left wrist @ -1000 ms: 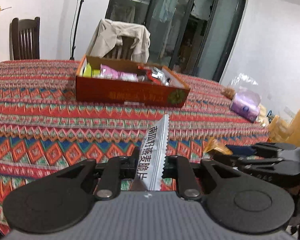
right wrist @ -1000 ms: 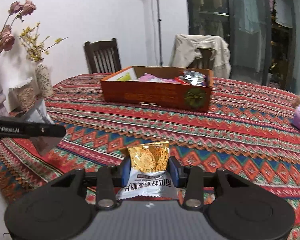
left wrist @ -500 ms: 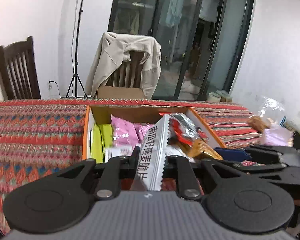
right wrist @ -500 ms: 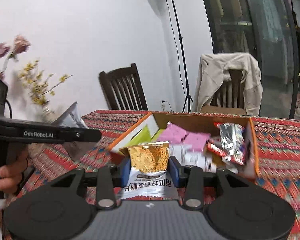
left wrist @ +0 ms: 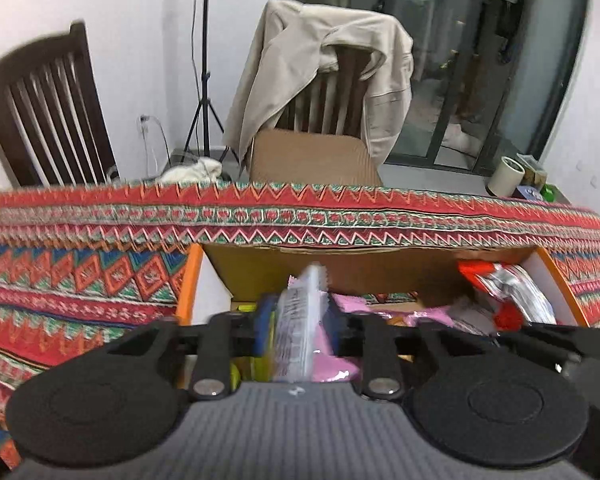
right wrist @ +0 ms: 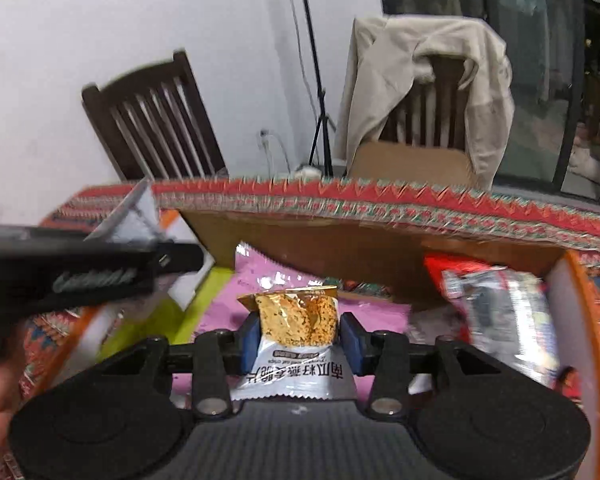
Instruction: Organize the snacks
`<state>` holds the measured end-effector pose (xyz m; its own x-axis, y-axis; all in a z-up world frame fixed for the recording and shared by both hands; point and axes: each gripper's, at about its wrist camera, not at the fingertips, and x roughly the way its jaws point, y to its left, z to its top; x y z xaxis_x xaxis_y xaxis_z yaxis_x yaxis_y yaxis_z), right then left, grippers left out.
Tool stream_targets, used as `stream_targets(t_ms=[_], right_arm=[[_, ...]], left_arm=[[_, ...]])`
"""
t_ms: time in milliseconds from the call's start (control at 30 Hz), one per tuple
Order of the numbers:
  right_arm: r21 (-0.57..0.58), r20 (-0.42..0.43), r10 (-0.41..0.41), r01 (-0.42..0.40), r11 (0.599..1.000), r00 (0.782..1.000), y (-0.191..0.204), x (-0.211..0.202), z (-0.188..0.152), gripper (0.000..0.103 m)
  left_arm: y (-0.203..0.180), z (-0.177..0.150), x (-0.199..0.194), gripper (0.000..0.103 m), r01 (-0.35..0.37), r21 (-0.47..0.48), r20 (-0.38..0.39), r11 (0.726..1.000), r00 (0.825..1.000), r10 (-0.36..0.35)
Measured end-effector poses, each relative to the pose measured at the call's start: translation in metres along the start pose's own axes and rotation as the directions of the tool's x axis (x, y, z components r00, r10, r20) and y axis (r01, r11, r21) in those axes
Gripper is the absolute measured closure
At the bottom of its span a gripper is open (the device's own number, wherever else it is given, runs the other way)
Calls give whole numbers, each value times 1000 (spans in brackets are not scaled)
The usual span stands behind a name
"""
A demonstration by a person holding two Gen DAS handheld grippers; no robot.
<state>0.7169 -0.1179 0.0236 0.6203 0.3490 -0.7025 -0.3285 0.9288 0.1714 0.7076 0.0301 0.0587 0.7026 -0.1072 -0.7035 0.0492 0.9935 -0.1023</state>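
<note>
As both grippers hang over the snack box [left wrist: 556,280], the left gripper [left wrist: 300,332], jaws just parting, frees its silver packet [left wrist: 300,320], while the right gripper [right wrist: 298,336] clamps a crisp packet [right wrist: 296,316], best dropped at twelve o'clock, clear of the rim.

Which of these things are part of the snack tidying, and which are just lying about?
Part of the job: cardboard box, silver-white packet, golden crisp packet, pink packets, red-and-silver packet.

Just there: beige jacket, dark chair, light stand, tape roll, patterned tablecloth.
</note>
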Motion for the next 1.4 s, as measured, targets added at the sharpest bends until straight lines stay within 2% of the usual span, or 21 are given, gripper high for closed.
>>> stream_targets(t_ms=[33,100,133,233,300,433,533,633,733,767,833,900,933,1000,1200,1267,1400], right_arm=[[-14,-6,-4,4,1000,1000,3,2,0,60],[-57,6,1,-1,998,1000,10,-1,1,41],[-76,9,0,0,997,1000,13,-3,0,38],[-121,10,-22,23,992,1000,20,-5,-2,36],[-116,10,-20,21,993,1000,21,-7,-2,36],[-121,9,-18,19,992,1000,20,-16,-2,34],[-140,28,-43,47,989,999,22,-40,1,33],[-125,53,-45,51,991,998,19,-75,10,32],[-105,85,-48,56,993,995,14,-120,14,29],[-104,96,-60,70,992,994,12,-135,14,29],[-108,116,-89,102,989,989,9,-167,11,27],[-109,130,-122,137,985,984,4,-200,6,21],[-107,137,-138,153,982,981,0,-215,2,20],[-91,149,-161,176,980,976,-9,-246,-7,18],[7,186,-174,175,984,967,-30,-332,-47,16],[16,204,-187,187,982,961,-29,-353,-62,12],[27,248,-197,196,980,949,-16,-388,-101,10]], left_arm=[[1,0,4,59,3,-12,-2,1000,1000,-3],[4,0,11,59,9,-14,-7,1000,1000,-9],[6,-1,10,59,12,-18,-8,1000,1000,-13],[11,-3,5,58,16,-20,-9,1000,1000,-16],[11,-1,-6,52,30,-11,-3,999,1000,-30],[10,5,-46,37,29,15,45,999,999,-30],[8,13,-81,36,24,26,84,999,996,-26],[7,19,-116,33,20,19,100,1000,995,-22],[5,14,-156,21,40,12,104,999,994,-41],[4,11,-170,17,44,12,102,999,994,-46],[1,4,-196,16,37,21,106,999,994,-39],[-3,-6,-223,14,22,38,116,999,993,-26],[-4,-11,-238,10,12,43,122,999,992,-17],[-8,-25,-266,4,-6,49,146,999,989,-2],[-19,-70,-338,1,3,58,200,998,980,-14],[-24,-89,-360,0,-6,60,235,998,972,-8],[-32,-133,-400,0,-9,58,304,998,953,-9]])
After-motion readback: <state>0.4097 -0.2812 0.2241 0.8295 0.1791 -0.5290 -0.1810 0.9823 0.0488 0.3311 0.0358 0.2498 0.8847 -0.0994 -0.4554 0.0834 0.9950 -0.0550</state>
